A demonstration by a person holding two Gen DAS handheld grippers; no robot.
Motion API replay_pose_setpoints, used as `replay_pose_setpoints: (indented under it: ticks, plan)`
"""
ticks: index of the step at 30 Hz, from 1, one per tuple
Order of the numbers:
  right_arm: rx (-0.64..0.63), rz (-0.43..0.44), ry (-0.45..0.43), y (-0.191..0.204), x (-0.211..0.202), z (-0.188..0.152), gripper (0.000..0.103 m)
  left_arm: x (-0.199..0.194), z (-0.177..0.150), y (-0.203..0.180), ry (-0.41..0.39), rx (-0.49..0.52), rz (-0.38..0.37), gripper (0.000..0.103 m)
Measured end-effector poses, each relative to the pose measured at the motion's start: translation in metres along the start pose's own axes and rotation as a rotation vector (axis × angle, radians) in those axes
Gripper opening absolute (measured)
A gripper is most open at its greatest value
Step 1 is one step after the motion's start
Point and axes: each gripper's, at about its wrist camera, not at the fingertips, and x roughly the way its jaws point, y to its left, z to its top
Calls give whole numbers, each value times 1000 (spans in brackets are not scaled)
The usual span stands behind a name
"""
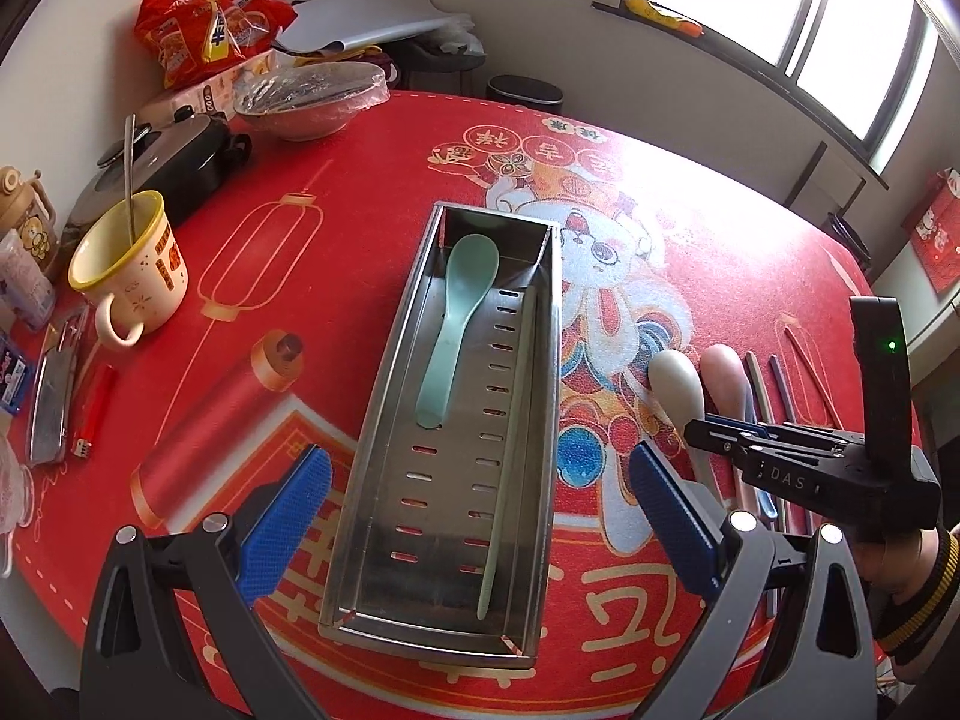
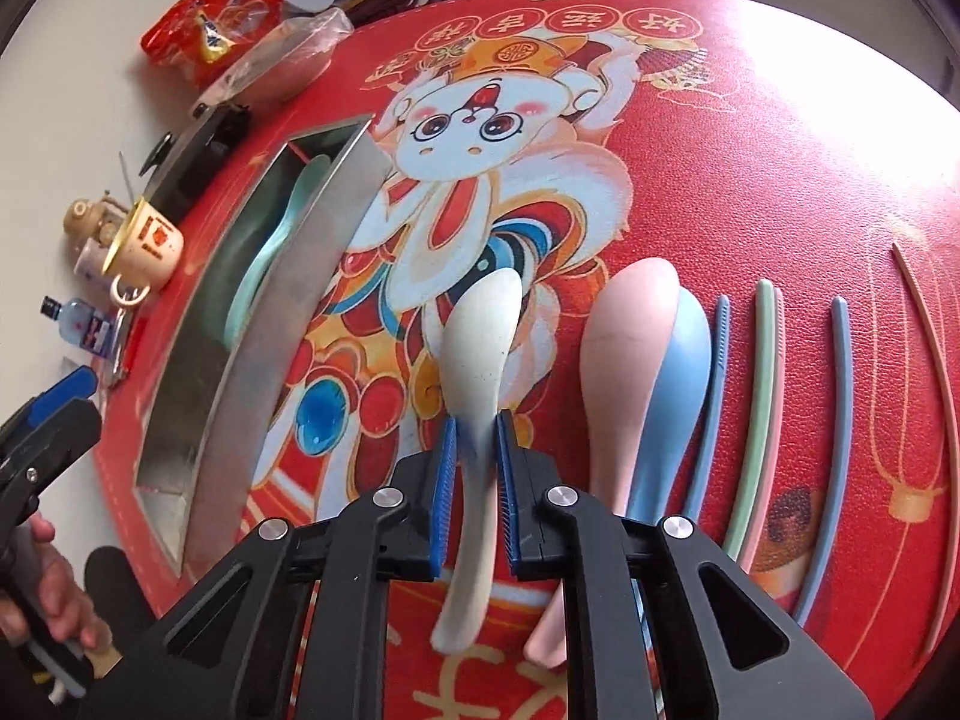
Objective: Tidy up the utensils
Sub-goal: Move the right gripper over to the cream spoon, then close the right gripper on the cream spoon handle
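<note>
Cream-white plastic, smooth and faintly glossy: a spoon (image 2: 480,354) is being gripped on a red printed mat (image 2: 750,138). It is judged to be light, stiff and somewhat slippery, not fragile. The hold is being taken at the neck, where the bowl narrows into the handle; this is judged a sound place, though the smooth, tapering handle could be sliding between the pads if the grip is loose.

The spoon's long axis is running away from the right gripper (image 2: 477,456), with the bowl pointing far and the handle end lying near, under the gripper body. The bowl is being shown with its rounded back up.

The right jaws are being held narrow, with the blue pads pressed on both sides of the neck.

Just to the right, a pink spoon (image 2: 624,330) and a blue spoon (image 2: 678,372) are lying side by side, touching or overlapping, pointing the same way. Further right, chopsticks (image 2: 762,396) in blue, green and pink are lying roughly parallel.

To the left, a long steel tray (image 1: 384,372) is sitting on the mat, its length running near to far. A mint spoon (image 1: 456,324) and a pale chopstick (image 1: 504,462) are already lying in it, lengthwise.

The left gripper (image 1: 480,522) is being held over the tray's near end, jaws wide, with nothing gripped.
</note>
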Motion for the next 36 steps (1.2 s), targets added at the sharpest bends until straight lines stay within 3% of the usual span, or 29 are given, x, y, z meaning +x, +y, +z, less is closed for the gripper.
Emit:
replay_pose_setpoints:
  ticks: [22,36]
  plan:
    - [-97,25,32,43,8,-2,11,-3,-1,13,-2,-19,1,96]
    - [-31,78,66,47,17,-3,12,-2,-1,19,-2,-26,0,96]
